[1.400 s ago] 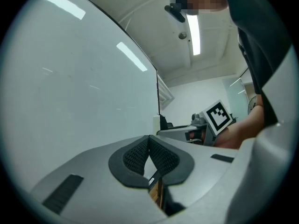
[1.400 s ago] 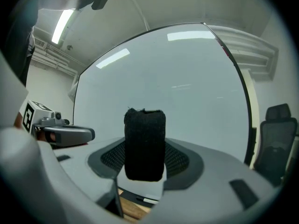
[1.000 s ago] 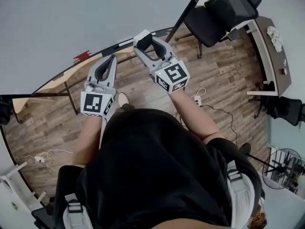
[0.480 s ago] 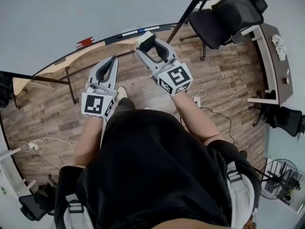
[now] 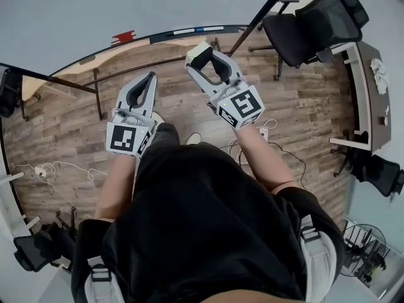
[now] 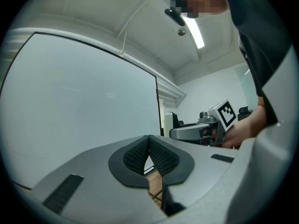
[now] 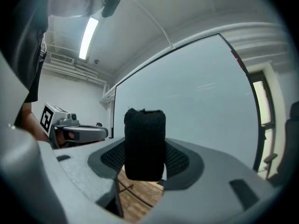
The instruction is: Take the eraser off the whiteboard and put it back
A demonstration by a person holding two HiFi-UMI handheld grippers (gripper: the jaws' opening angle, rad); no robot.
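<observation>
The whiteboard (image 5: 126,5) fills the top of the head view, and both grippers point level at it. My right gripper (image 5: 199,55) is shut on the eraser (image 5: 202,50), a block with a black felt face. The eraser (image 7: 145,143) stands upright between the pads in the right gripper view, a short way from the whiteboard (image 7: 187,101). My left gripper (image 5: 150,76) is beside it on the left. Its fingertips (image 6: 148,141) touch with nothing between them, in front of the whiteboard (image 6: 79,106). Each gripper view shows the other gripper at its side.
A ledge along the board's lower edge carries a red object (image 5: 124,38) and markers (image 5: 197,29). The board's stand legs (image 5: 98,93) rest on the wooden floor. An office chair (image 5: 309,27) and a desk (image 5: 369,87) stand at the right. Cables (image 5: 265,134) lie near my feet.
Both grippers have moved sideways along the whiteboard with the person. The ledge and its red object have slid rightward in the head view. The eraser stays in the right gripper.
</observation>
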